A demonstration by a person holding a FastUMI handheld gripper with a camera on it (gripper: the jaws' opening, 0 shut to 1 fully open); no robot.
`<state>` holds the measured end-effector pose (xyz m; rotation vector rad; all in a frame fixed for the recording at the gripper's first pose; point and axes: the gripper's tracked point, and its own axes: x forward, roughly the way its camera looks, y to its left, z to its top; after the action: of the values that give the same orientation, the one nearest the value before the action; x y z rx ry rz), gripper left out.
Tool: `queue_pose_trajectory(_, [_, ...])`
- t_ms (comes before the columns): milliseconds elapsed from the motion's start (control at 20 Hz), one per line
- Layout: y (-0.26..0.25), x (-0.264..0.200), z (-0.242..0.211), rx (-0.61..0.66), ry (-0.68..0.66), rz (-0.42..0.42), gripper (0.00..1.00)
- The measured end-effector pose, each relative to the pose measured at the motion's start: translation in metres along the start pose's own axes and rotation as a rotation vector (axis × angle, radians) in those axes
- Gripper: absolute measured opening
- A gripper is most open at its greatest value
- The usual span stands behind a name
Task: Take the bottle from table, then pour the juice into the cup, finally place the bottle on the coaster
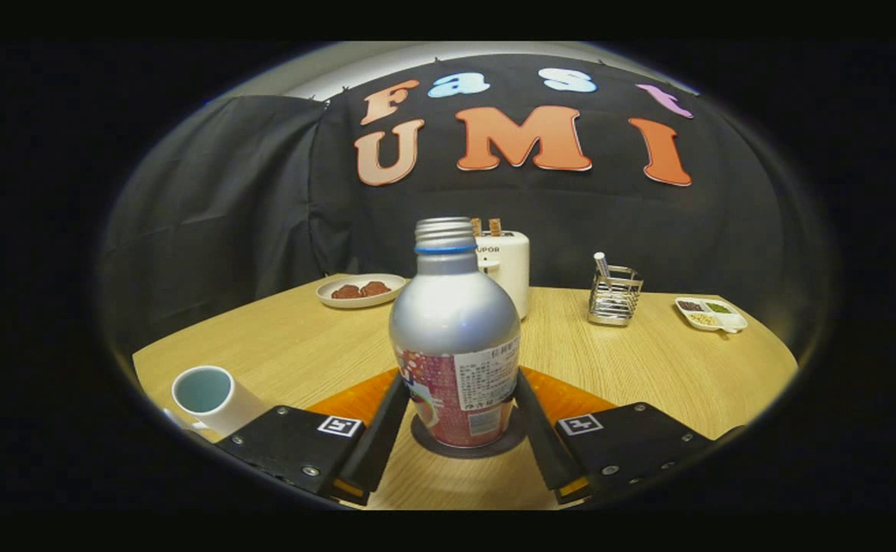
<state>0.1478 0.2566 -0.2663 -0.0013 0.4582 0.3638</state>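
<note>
Here the tongs (pixel 457 399) clasp the bottle (pixel 455 337) on both sides; it stands upright on the dark coaster (pixel 459 448), with the cup (pixel 206 395) at nine o'clock on the table (pixel 647 368)

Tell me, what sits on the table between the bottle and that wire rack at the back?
Nothing: in the gripper view, bare wooden table lies between the bottle, flanked by the tool, and the wire rack.

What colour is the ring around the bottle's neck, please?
Blue, clearest in the gripper view: the ring circles the bottle just below its threads.
</note>
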Motion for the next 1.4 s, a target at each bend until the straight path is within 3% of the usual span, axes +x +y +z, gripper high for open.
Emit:
queue_pose_trajectory(300, [-0.005, -0.011, 0.010, 0.023, -0.028, -0.007, 0.83])
queue_pose_trajectory(650, [-0.008, -0.057, 0.051, -0.007, -0.152, -0.020, 0.86])
queue_pose_trajectory(1000, [-0.027, -0.132, 0.101, -0.004, -0.285, -0.065, 0.92])
queue_pose_trajectory(1400, [-0.076, -0.233, 0.125, 0.020, -0.362, -0.195, 0.95])
